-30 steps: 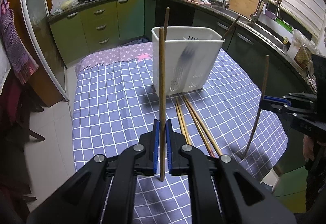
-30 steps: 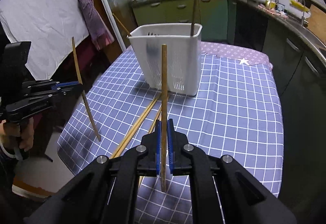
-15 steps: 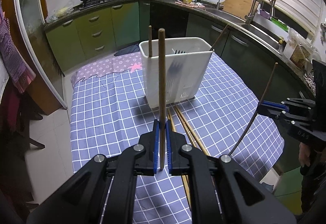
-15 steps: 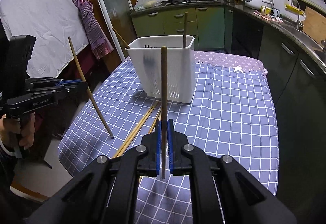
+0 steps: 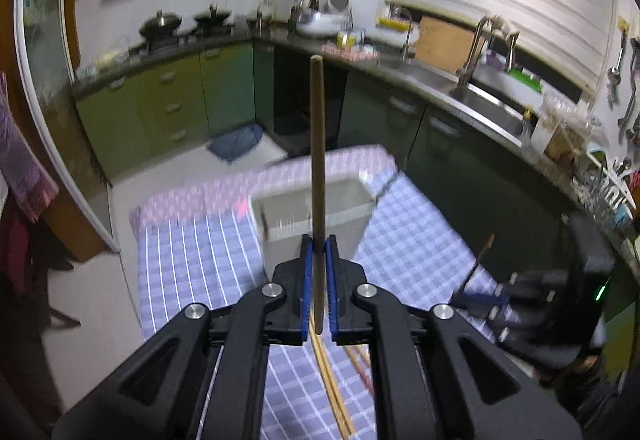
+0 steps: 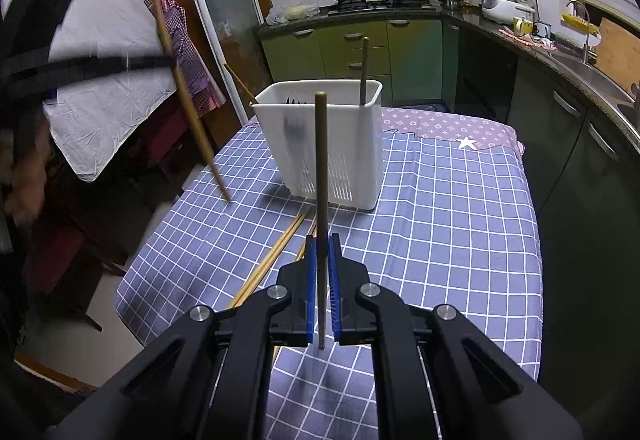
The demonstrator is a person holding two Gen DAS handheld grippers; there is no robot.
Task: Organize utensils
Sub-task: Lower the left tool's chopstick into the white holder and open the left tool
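**Two chopsticks clamped, no writing legible**

My left claw [image 5: 319, 240] clenched a brown wooden chopstick [image 5: 318, 160] upright; my right claw [image 6: 322, 240] clenched another dark chopstick [image 6: 321, 176]. The white slotted plastic utensil basket [image 6: 352, 144] stood at twelve o'clock on the blue checked tablecloth [image 6: 440, 224]. I read no labels.

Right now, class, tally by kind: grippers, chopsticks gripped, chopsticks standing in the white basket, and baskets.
Grippers, the left gripper and the right gripper: 2
gripped chopsticks: 2
chopsticks in basket: 2
white basket: 1
Total: 7
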